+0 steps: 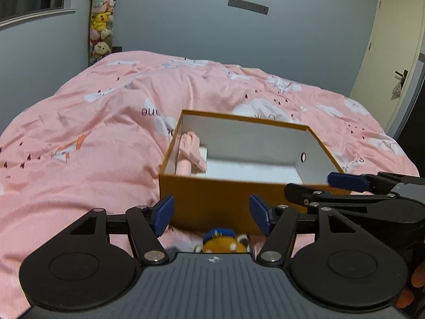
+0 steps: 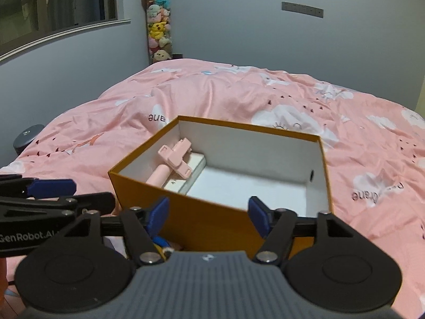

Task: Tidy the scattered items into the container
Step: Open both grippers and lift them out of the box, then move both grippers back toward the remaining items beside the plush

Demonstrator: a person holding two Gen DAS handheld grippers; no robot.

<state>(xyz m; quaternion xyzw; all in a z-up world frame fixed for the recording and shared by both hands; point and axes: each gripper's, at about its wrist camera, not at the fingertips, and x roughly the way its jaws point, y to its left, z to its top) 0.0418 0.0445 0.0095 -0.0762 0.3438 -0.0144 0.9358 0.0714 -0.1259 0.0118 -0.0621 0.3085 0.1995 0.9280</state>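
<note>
The box [image 2: 212, 220] sits on the bed [image 2: 345, 122]. Inside it, along its left wall, a stick-shaped item [image 2: 172, 159] lies on a flat slab [image 2: 191, 172]. A plush toy [image 1: 223, 242] lies on the bed just before the box's near wall.

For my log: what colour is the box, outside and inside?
Box: orange outside, white inside; clearest in the right wrist view.

A pink quilt [image 1: 111, 122] with white cloud prints covers the bed. At the bed's far left corner stands a tall clear tube of plush toys [image 2: 158, 30]. A grey wall plate [image 2: 302, 9] and a cream door [image 1: 385, 53] show beyond.
</note>
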